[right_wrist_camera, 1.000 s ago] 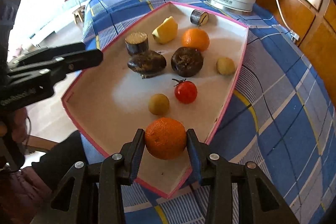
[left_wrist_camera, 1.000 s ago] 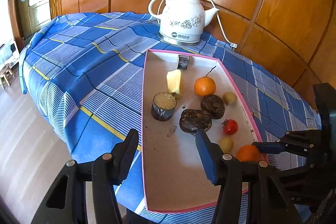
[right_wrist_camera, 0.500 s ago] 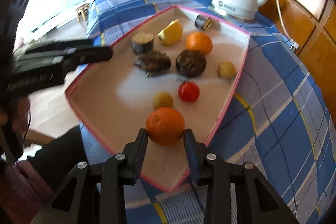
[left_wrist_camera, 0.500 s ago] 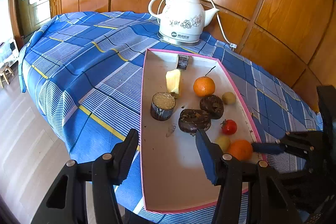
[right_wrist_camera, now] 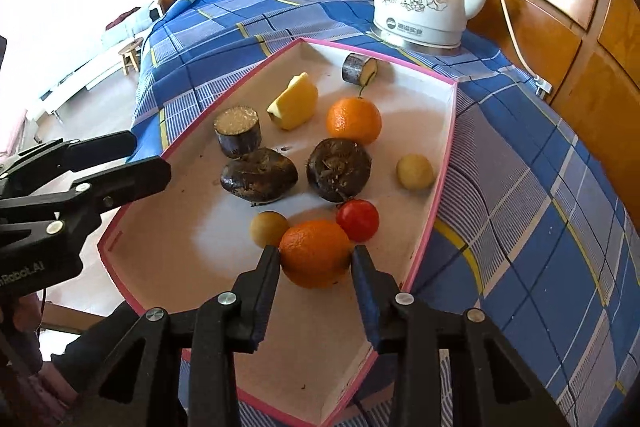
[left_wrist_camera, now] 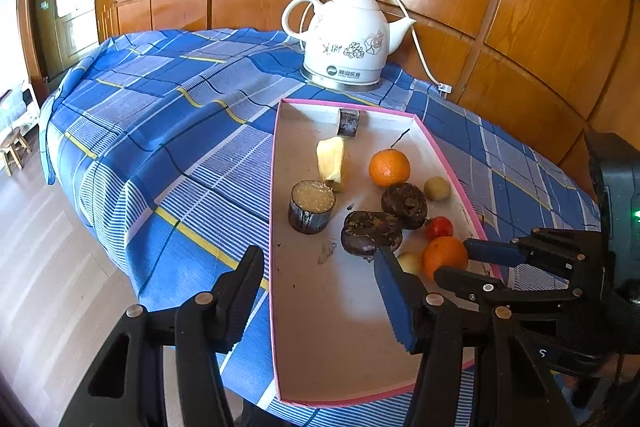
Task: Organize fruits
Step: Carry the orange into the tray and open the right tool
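My right gripper (right_wrist_camera: 316, 261) is shut on an orange (right_wrist_camera: 315, 253), held low inside the pink-rimmed tray (right_wrist_camera: 436, 211), right beside a red tomato (right_wrist_camera: 357, 219) and a small yellow fruit (right_wrist_camera: 269, 227). A second orange (right_wrist_camera: 354, 119) with a stem lies farther back. In the left wrist view the held orange (left_wrist_camera: 444, 255) shows at the tray's right side between the right gripper's fingers (left_wrist_camera: 492, 253). My left gripper (left_wrist_camera: 318, 259) stands open above the tray's near left rim (left_wrist_camera: 274, 267), with nothing between its fingers.
The tray also holds two dark round fruits (right_wrist_camera: 260, 177) (right_wrist_camera: 339, 169), two cut cane pieces (right_wrist_camera: 238, 135) (right_wrist_camera: 359, 69), a yellow wedge (right_wrist_camera: 294, 101) and another small yellow fruit (right_wrist_camera: 415, 171). A white kettle (right_wrist_camera: 420, 3) with its cord stands behind. The blue checked tablecloth (left_wrist_camera: 160, 131) drops off at left.
My right gripper has carried the orange from the tray's near corner farther in, up against the tomato and the small yellow fruit. The left gripper has stayed put.
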Demonstrator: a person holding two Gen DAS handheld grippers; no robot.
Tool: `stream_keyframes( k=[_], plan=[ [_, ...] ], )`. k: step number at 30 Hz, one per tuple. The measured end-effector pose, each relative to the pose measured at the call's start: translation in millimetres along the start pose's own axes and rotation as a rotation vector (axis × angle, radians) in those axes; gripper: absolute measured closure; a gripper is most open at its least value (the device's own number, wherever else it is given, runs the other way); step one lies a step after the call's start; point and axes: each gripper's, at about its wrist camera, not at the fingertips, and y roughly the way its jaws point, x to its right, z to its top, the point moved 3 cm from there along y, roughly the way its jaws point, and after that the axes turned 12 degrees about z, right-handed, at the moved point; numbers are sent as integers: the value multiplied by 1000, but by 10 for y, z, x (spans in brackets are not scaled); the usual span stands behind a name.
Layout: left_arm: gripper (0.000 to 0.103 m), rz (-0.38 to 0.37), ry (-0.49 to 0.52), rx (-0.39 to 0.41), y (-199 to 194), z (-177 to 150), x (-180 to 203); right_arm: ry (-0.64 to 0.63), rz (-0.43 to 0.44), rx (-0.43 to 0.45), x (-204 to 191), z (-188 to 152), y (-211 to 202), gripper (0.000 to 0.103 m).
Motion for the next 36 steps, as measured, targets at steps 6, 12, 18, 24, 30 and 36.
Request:
stream_keyframes(
  k=[6,12,18,24,30,36],
  plan=[
    [45,9,15,15,-43,-5,27,51,25,6,58,-52,-23,65],
    [45,17,24,27,-70,-20,35,58,14,12,35,-89,-36,65],
    [44,30,22,34,-107,-26,42,79,23,18,35,-105,-53,65],
    [43,34,19,39,-130,-34,49,94,28,17,30,-134,-55,65],
    [42,37,17,42,-141,-38,50,95,15,29,17,-161,-77,65],
    [38,41,12,40,-122,-42,40,80,11,30,1,-176,-115,65]
  ],
)
